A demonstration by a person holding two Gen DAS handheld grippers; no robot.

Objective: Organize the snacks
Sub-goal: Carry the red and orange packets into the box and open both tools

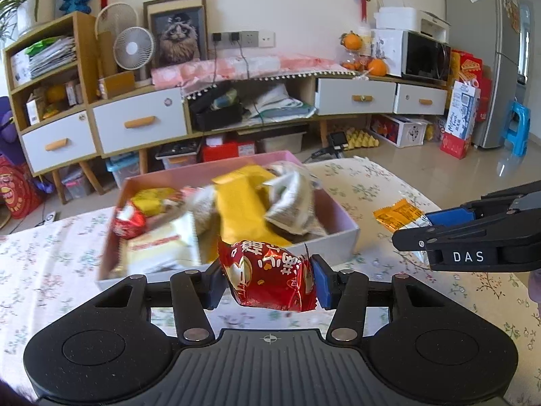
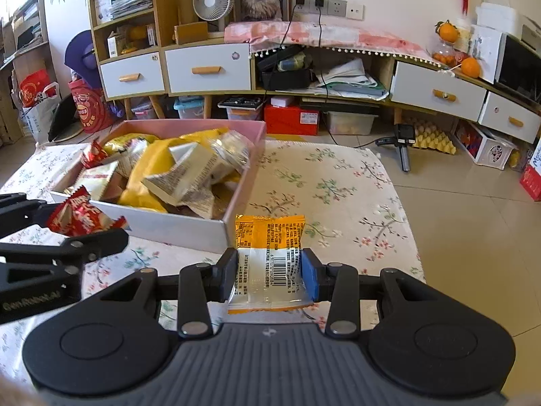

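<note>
My left gripper [image 1: 268,279] is shut on a red foil snack packet [image 1: 270,275], held just in front of the near wall of a pink box [image 1: 341,237]. Several yellow, white and red snack bags fill the box. In the right wrist view my right gripper [image 2: 268,275] is shut on an orange and white snack packet [image 2: 268,247], lifted over the flowered tablecloth [image 2: 338,186] to the right of the pink box [image 2: 189,226]. The left gripper [image 2: 88,233] with its red packet [image 2: 79,218] shows at the left; the right gripper [image 1: 419,228] and its orange packet [image 1: 397,215] show at the right of the left wrist view.
The flowered table ends at its right edge [image 2: 405,203] above a tiled floor. Behind stands a low cabinet with white drawers [image 1: 138,123], a fan [image 1: 133,49], a microwave [image 1: 426,55] and storage bins beneath. A blue stool [image 1: 519,125] sits at the far right.
</note>
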